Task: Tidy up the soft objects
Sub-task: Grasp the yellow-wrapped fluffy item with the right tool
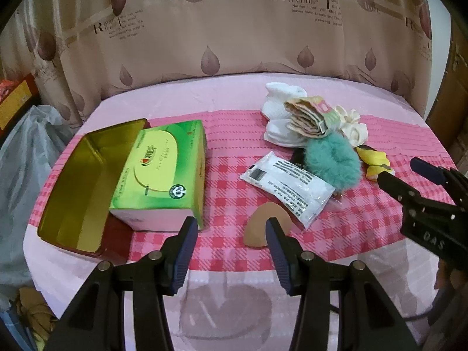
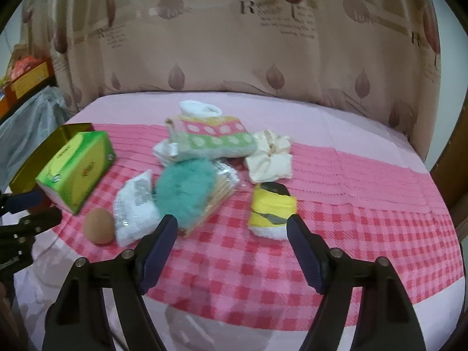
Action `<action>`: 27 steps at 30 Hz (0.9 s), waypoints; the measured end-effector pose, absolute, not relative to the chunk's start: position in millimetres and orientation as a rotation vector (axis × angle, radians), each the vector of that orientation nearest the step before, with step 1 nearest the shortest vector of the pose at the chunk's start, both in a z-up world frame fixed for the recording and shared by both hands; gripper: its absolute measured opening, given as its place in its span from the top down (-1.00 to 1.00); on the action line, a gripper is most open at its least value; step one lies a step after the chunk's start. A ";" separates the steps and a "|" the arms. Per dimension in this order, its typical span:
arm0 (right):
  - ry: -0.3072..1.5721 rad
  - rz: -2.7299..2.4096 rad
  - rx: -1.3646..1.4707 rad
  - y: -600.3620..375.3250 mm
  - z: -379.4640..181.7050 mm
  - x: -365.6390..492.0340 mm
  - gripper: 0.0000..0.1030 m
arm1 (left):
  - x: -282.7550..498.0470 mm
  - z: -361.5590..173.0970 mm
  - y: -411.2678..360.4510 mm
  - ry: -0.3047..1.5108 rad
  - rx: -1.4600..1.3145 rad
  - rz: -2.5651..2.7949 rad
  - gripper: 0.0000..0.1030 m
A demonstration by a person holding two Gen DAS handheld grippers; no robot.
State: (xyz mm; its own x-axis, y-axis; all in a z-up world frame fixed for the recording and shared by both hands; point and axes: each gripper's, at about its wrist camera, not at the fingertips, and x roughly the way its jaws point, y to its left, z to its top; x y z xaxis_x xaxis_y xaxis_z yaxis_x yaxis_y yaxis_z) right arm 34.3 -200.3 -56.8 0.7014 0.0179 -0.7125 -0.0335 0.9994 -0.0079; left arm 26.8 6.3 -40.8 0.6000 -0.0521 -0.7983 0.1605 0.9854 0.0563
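A gold tin box (image 1: pixel 73 181) lies open on the left, and a green tissue pack (image 1: pixel 161 172) rests with one end in it. A pile of soft things lies at the right: white socks (image 1: pixel 278 117), patterned socks (image 2: pixel 213 140), a teal fluffy scrunchie (image 1: pixel 333 161), a cream scrunchie (image 2: pixel 269 161), a yellow roll (image 2: pixel 272 213), a white wipes packet (image 1: pixel 289 187) and a tan sponge (image 1: pixel 263 228). My left gripper (image 1: pixel 231 234) is open just before the sponge. My right gripper (image 2: pixel 231 231) is open, close in front of the yellow roll and teal scrunchie.
A pink checked cloth (image 2: pixel 365 234) covers the round table (image 1: pixel 73 278). A beige printed curtain (image 1: pixel 234 29) hangs behind it. A grey plastic bag (image 1: pixel 23 175) sits off the table's left edge. A wooden door (image 1: pixel 450 87) is at the right.
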 end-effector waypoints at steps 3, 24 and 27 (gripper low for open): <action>0.823 0.007 -0.002 -213.2 -64.3 42.6 -0.42 | 32.5 -45.7 5.3 0.935 0.128 -0.130 0.04; 0.948 -0.040 0.046 -240.4 -111.2 93.3 0.26 | 61.1 -67.1 -12.3 1.008 0.113 -0.227 0.04; 0.948 -0.037 0.045 -240.5 -111.7 94.4 0.29 | 66.2 -67.7 -15.1 1.032 0.079 -0.251 0.04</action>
State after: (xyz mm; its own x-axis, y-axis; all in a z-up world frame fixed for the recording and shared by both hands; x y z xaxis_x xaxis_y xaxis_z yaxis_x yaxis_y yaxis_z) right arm 94.4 -240.5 -111.7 0.5828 -0.0118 -0.8125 0.0514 0.9984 0.0223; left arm 66.2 -15.1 -67.7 0.4877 -0.1690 -0.8565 0.2432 0.9685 -0.0526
